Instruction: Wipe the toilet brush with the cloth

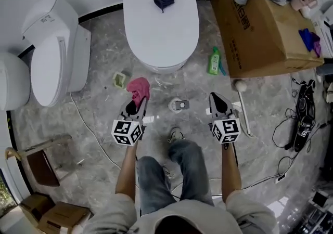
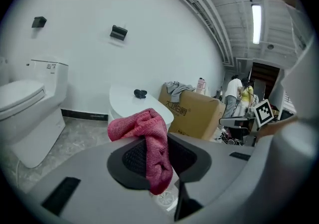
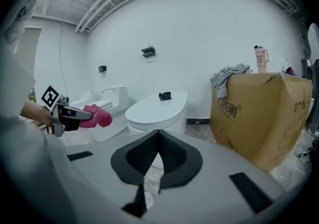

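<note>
left tool point(image 1: 135, 108) pinches the pink cloth point(image 1: 138, 88); right tool point(image 1: 218, 105) closed, empty.

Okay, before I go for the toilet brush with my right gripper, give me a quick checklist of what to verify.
1. Cloth secured: ok. The pink cloth is clamped in the left gripper.
2. Right gripper free: ok. Nothing sits between its jaws.
3. Right jaws opened for a grasp: not ok. They are together.
4. Toilet brush located: ok. It lies on the floor just right of the right gripper, near the cardboard box.
5. Brush showing in the right gripper view: not ok.
</note>
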The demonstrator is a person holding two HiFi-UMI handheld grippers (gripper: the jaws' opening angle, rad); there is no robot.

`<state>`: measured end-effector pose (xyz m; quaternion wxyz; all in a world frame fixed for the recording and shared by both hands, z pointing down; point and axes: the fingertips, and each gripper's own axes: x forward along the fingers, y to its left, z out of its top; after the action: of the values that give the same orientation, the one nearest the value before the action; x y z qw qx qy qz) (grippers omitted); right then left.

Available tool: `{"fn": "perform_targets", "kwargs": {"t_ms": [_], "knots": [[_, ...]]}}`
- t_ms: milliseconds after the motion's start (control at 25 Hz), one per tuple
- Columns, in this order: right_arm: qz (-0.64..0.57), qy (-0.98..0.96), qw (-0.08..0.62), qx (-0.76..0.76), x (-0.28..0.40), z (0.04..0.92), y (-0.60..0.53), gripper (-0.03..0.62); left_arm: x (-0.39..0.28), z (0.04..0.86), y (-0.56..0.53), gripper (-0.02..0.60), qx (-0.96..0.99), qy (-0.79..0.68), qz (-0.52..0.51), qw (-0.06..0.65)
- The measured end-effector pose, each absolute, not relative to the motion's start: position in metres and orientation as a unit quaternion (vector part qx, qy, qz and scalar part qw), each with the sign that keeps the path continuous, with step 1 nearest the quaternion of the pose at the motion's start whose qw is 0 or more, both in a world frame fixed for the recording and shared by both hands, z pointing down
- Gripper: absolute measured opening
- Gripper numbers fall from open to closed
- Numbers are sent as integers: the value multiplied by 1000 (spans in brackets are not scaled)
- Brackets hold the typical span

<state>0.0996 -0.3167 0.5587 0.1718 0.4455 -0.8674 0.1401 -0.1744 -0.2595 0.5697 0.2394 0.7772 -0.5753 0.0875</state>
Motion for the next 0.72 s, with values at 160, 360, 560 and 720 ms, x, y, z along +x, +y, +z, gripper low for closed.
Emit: {"fn": "perform_targets", "kwargs": {"t_ms": [160,360,560,720], "knots": [[161,-860,181,449,102,492,-312,29,-178,508,-249,99,768,-576,100,263],[155,-862,210,434,97,405,-299,30,-186,413,-245,98,757,-589,95,266],[136,-869,210,426,85,328,-294,29,-184,327,-244,98,760,-592,103,248],[123,-870,190,439,79,276,-292,29,-188,275,-238,98,761,-598,93,235]]}}
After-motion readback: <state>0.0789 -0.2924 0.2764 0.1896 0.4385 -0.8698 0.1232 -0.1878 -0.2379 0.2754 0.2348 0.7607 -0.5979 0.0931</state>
